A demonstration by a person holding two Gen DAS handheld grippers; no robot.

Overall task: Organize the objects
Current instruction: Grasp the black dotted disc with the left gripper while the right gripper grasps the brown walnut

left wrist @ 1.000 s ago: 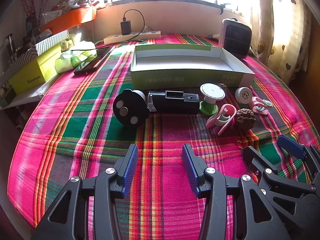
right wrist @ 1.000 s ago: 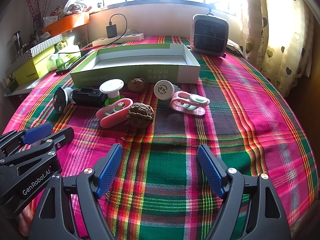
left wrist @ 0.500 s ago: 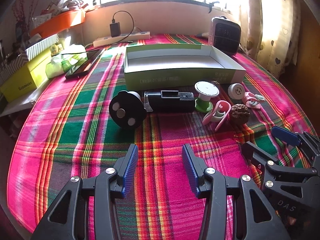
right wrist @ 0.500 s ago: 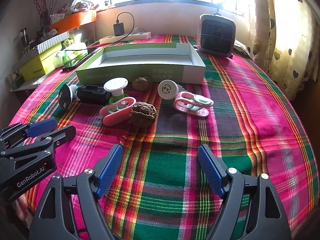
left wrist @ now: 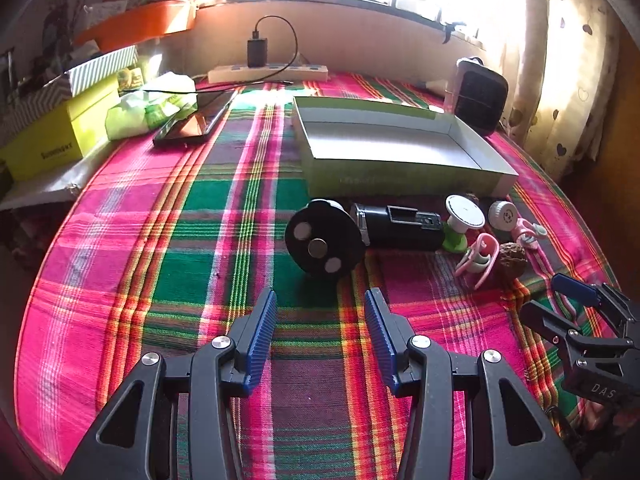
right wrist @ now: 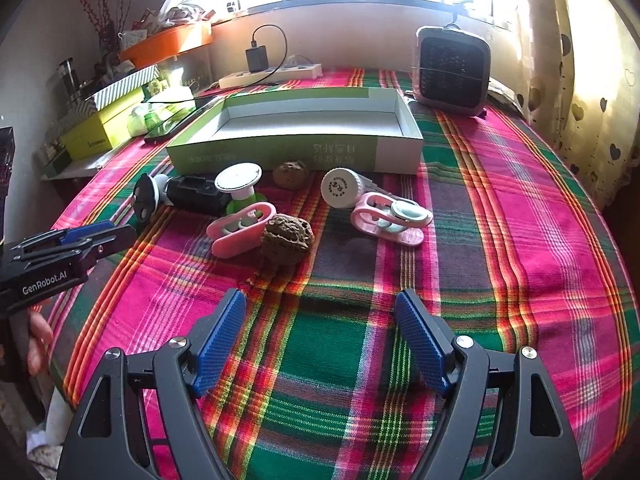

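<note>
An empty green box [left wrist: 396,178] [right wrist: 280,152] lies on the plaid cloth. In front of it is a row of small things: a black round disc [left wrist: 322,244], a black cylinder device [left wrist: 400,222] [right wrist: 196,196], a white-topped green spool [left wrist: 464,216] [right wrist: 240,184], a white cap [right wrist: 340,188], two pink clips [right wrist: 240,230] [right wrist: 392,216] and two walnuts [right wrist: 286,236] [right wrist: 291,174]. My left gripper [left wrist: 320,320] is open just short of the disc. My right gripper [right wrist: 320,320] is open, short of the near walnut. Both hold nothing.
A small heater [right wrist: 452,70] stands at the back right beside a curtain. A power strip with charger [left wrist: 268,72], a phone [left wrist: 196,122], a green packet and yellow boxes [left wrist: 52,140] crowd the back left. The table edge curves off close on both sides.
Both grippers have drifted a little toward the row of objects, the left one swinging left so the disc sits ahead of its fingers. Nothing on the cloth has moved.
</note>
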